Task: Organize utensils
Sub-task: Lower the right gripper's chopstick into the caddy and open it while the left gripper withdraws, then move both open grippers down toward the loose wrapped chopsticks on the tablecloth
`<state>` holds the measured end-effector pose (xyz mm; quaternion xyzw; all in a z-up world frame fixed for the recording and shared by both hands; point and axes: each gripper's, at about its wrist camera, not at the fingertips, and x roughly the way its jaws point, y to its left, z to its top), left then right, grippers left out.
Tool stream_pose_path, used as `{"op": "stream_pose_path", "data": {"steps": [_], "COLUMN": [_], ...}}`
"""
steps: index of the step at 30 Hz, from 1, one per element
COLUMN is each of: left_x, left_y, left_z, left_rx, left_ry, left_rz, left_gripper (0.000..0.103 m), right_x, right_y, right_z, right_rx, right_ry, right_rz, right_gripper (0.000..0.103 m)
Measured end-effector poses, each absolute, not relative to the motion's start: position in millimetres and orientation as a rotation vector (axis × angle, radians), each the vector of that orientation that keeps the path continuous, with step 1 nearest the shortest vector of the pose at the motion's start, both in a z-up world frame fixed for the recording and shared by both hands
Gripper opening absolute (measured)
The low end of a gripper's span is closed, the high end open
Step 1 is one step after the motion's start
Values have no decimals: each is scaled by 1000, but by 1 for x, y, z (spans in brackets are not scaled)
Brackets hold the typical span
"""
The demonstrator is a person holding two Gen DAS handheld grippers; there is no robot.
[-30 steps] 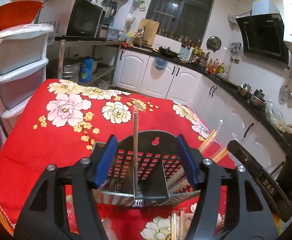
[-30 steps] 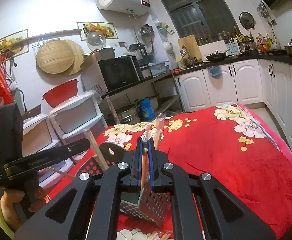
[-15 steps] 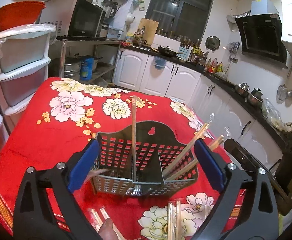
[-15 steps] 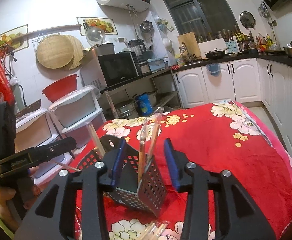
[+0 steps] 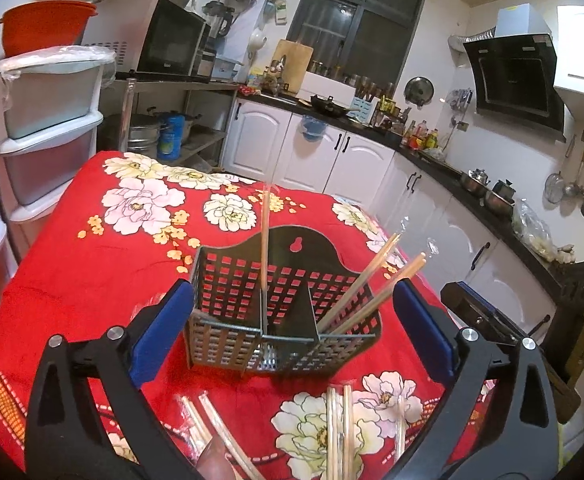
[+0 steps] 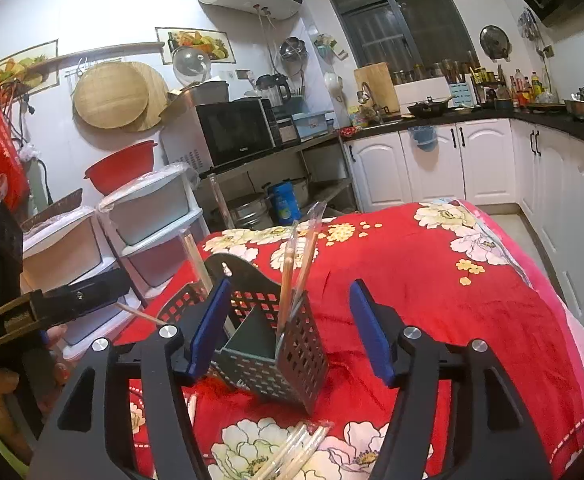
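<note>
A dark perforated utensil basket [image 5: 252, 300] stands on the red floral cloth [image 5: 72, 264], also in the right wrist view [image 6: 292, 356]. One wrapped chopstick pair [image 5: 265, 248] stands upright in its left compartment; two pairs [image 5: 376, 284] lean in the right one, also in the right wrist view [image 6: 294, 264]. My left gripper [image 5: 292, 328] is open and empty, just in front of the basket. My right gripper [image 6: 292, 328] is open and empty at the basket's end. More wrapped chopsticks [image 5: 340, 432] lie on the cloth in front.
The cloth-covered table [image 6: 472, 288] has its edges at left and right. Plastic drawer units [image 5: 44, 128] stand to the left, white cabinets [image 5: 332, 164] behind. More wrapped chopsticks [image 6: 292, 452] lie near the right gripper.
Both grippers have opened. The right one let go of a chopstick pair that now stands in the basket. Both have drawn back a little from the basket.
</note>
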<state>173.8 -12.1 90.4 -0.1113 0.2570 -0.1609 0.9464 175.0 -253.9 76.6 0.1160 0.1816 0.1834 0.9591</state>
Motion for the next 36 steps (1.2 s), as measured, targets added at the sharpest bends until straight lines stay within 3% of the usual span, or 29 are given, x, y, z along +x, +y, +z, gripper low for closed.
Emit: {"op": "stream_pose_path", "data": {"steps": [36], "left_x": [136], "left_y": [40], "left_z": [47], "left_rx": [-308], "left_ry": [620], "left_rz": [-259], "left_gripper": [91], "right_x": [143], "right_y": [-216], "right_z": [53], "right_rx": [124], "right_ry": [486], "right_rz": [445], "right_gripper": [62]}}
